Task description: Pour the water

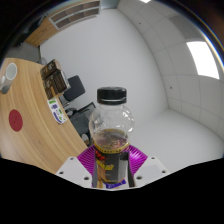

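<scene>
A clear plastic bottle [111, 125] with a black cap [111, 96] and a dark yellow-and-blue label stands upright between my fingers, lifted above the floor. My gripper [110, 162] is shut on the bottle's lower body, the purple pads [133, 157] pressing on both sides of the label. The liquid inside looks clear at the top and brownish near the label. A white cup [9, 73] stands on the wooden table [30, 105] far off to the left of the bottle.
On the wooden table lie a red round coaster [16, 119], a small dark box [50, 78] and a printed card [57, 113]. A dark chair [74, 89] stands beyond the table. Grey floor stretches behind and to the right of the bottle.
</scene>
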`<move>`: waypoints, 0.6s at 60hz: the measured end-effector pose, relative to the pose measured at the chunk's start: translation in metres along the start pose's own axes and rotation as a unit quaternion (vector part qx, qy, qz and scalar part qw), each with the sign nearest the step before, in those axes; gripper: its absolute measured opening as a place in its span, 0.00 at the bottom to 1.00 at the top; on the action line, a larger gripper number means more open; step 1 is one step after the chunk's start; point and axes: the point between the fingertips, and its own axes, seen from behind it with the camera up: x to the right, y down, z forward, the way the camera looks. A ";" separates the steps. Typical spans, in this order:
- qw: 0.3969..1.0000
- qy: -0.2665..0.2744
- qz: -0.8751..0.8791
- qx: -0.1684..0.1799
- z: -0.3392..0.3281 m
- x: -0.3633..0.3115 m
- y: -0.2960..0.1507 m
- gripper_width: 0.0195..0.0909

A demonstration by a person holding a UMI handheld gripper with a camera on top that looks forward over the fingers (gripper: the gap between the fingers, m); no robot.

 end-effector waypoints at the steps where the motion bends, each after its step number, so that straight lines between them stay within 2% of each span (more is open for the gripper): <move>1: 1.000 0.002 -0.019 0.007 -0.001 -0.005 -0.015 0.30; 10: 0.980 0.002 -0.184 0.075 -0.013 -0.068 -0.126 0.31; 17: 0.946 0.005 -0.304 0.115 -0.020 -0.127 -0.181 0.30; 30: 0.855 0.001 -0.492 0.163 -0.025 -0.225 -0.215 0.30; 36: 0.837 -0.008 -0.523 0.159 -0.024 -0.235 -0.208 0.30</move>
